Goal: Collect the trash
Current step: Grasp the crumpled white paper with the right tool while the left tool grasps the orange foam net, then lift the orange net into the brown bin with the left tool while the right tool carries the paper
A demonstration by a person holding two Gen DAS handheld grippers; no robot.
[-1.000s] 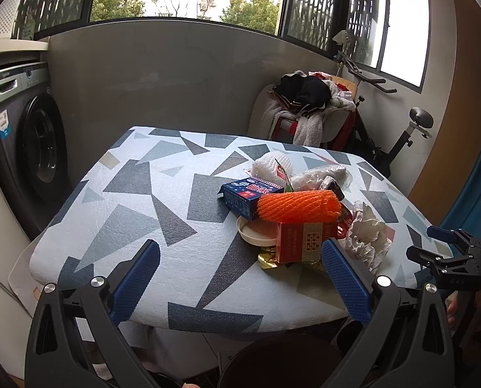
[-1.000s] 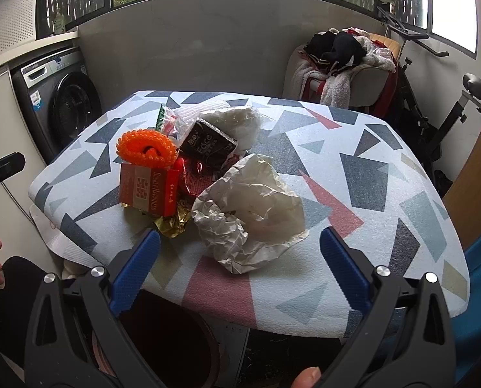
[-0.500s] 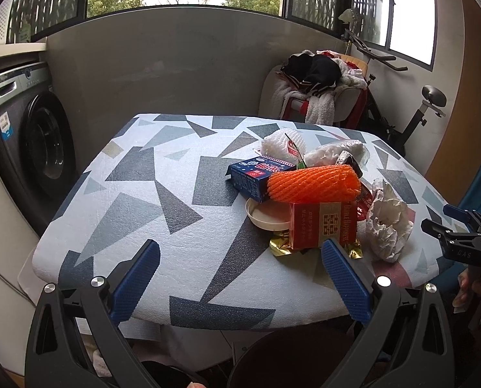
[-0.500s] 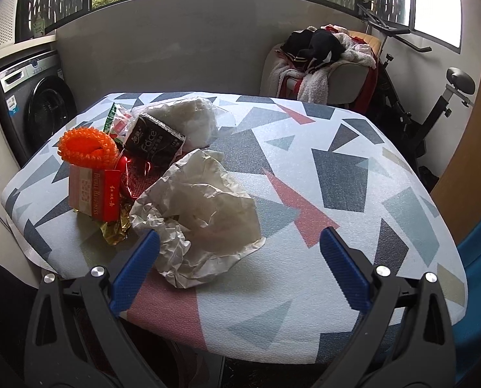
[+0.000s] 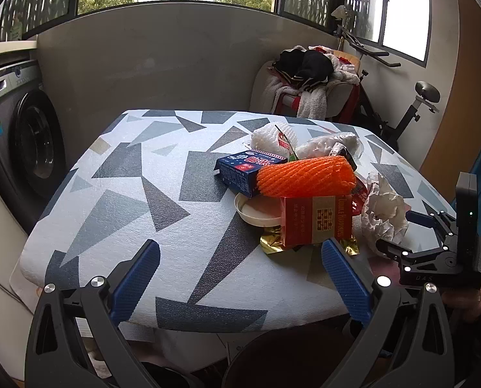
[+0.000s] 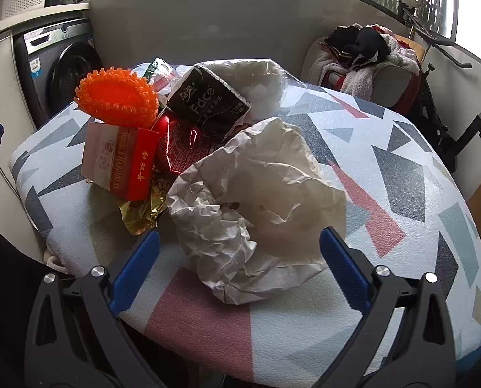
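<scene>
— What is sitting on the table [image 5: 162,194]?
— Trash, heaped toward its right side: an orange foam net [image 5: 306,176] lying on a red box [image 5: 316,220], crumpled paper [image 6: 259,200] nearest the right gripper [image 6: 239,249].
— And the grippers?
— Both are gaping wide, holding nothing; the left gripper [image 5: 240,258] is hovering at the table's near edge (washing machine [image 5: 20,129] standing left, exercise bike [image 5: 411,110] behind).
</scene>
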